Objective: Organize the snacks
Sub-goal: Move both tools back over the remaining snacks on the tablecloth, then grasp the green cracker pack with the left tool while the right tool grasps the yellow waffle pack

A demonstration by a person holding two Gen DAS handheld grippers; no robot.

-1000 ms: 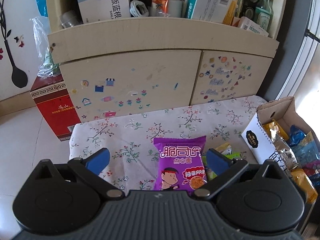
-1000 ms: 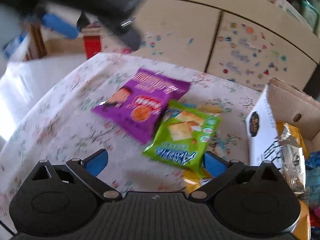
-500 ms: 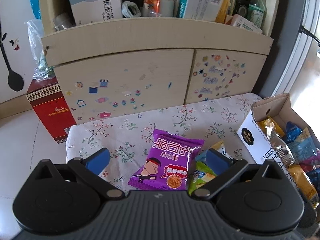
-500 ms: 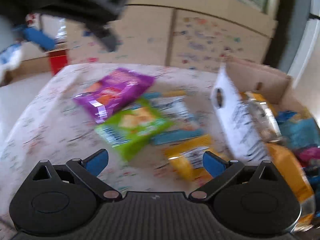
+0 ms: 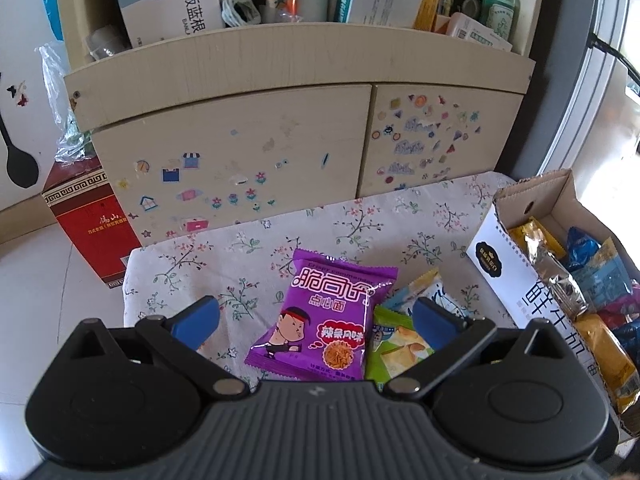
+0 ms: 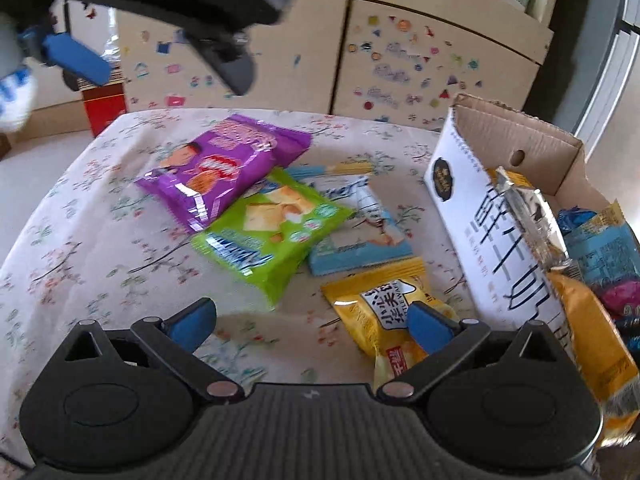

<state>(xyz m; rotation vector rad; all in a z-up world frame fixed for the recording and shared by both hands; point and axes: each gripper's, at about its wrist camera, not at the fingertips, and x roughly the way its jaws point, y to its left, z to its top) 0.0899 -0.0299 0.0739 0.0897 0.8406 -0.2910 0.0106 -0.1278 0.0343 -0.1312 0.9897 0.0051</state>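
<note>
A purple snack packet [image 5: 326, 320] [image 6: 224, 168] lies on the flowered tablecloth [image 5: 248, 256] [image 6: 80, 240], with a green cracker packet [image 5: 394, 350] [image 6: 272, 228] overlapping its right side. A light blue packet [image 6: 360, 224] and a yellow packet [image 6: 384, 312] lie further right. My left gripper [image 5: 316, 318] hovers open above the purple packet, holding nothing. My right gripper [image 6: 312, 320] is open and empty above the cloth, its right finger over the yellow packet. The left gripper [image 6: 168, 16] also shows high up in the right wrist view.
An open cardboard box [image 5: 516, 256] [image 6: 472, 208] at the right holds several snack packets. A stickered cabinet [image 5: 248, 152] stands behind the table, its shelf crowded with boxes and bottles. A red box [image 5: 92, 224] sits on the floor at the left.
The right gripper has swung right and then back a little, bringing the yellow packet and the box into view. The left gripper has drifted slightly. Both stayed open.
</note>
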